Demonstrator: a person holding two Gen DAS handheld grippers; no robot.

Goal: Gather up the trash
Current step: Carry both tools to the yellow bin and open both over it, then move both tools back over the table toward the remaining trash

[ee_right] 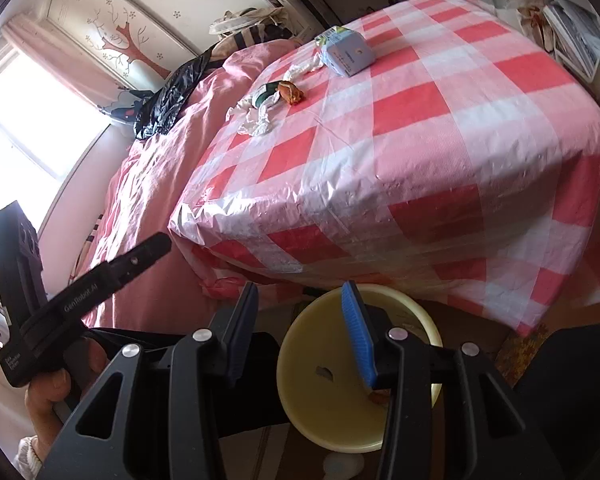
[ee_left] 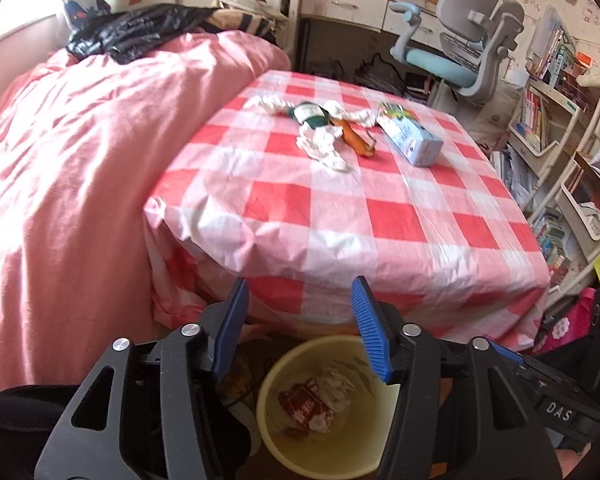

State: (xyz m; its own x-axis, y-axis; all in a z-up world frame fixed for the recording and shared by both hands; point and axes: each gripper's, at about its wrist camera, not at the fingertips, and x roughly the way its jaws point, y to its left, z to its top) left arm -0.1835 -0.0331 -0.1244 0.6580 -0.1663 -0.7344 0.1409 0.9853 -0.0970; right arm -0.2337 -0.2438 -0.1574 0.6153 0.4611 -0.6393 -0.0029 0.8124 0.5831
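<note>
I cannot see all of the yellow bin; my left gripper covers part of its rim, and the bottom edge is cut off. Inside it lies some crumpled red and white trash, too blurry to name. From my right wrist camera, the right gripper hides part of the same bin, and I only see a small scrap and an orange bit in there.

Both grippers point down over the bin, just in front of the table with the red checked cloth. The left fingers are spread apart with nothing between them. The right fingers are partly apart and hold nothing too. A hand grips the left gripper's black handle at the left edge of the right view.

More trash waits at the far end of the table: white tissues, a green wrapper, an orange piece and a blue carton.
</note>
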